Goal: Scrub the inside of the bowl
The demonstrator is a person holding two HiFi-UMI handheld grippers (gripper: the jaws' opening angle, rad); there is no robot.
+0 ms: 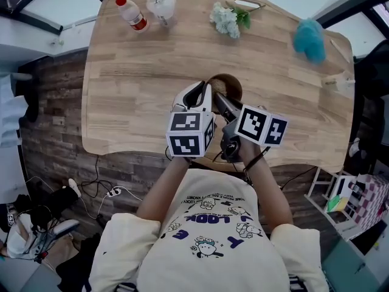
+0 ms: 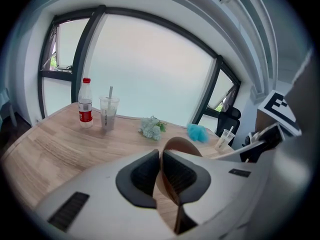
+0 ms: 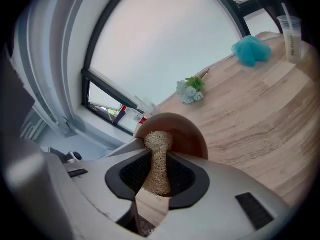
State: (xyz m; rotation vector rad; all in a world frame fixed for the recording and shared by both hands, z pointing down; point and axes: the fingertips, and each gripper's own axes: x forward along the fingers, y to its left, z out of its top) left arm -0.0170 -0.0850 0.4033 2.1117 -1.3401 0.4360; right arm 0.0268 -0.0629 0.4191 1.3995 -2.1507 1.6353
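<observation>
A brown bowl (image 1: 226, 87) is held tilted above the wooden table, near its front edge. My left gripper (image 2: 161, 176) is shut on the bowl's rim (image 2: 176, 145), the thin wall pinched between its dark pads. My right gripper (image 3: 159, 175) is shut on a straw-coloured loofah scrubber (image 3: 158, 159), whose tip presses into the bowl's inside (image 3: 187, 134). In the head view both grippers (image 1: 203, 99) (image 1: 226, 108) meet at the bowl, their marker cubes in front of it.
Along the table's far edge stand a red-capped bottle (image 1: 132, 13), a clear plastic cup with a straw (image 1: 161, 6), a small bunch of pale flowers (image 1: 228, 18) and a blue puff (image 1: 309, 39). Another clear cup (image 3: 291, 30) stands at the right edge.
</observation>
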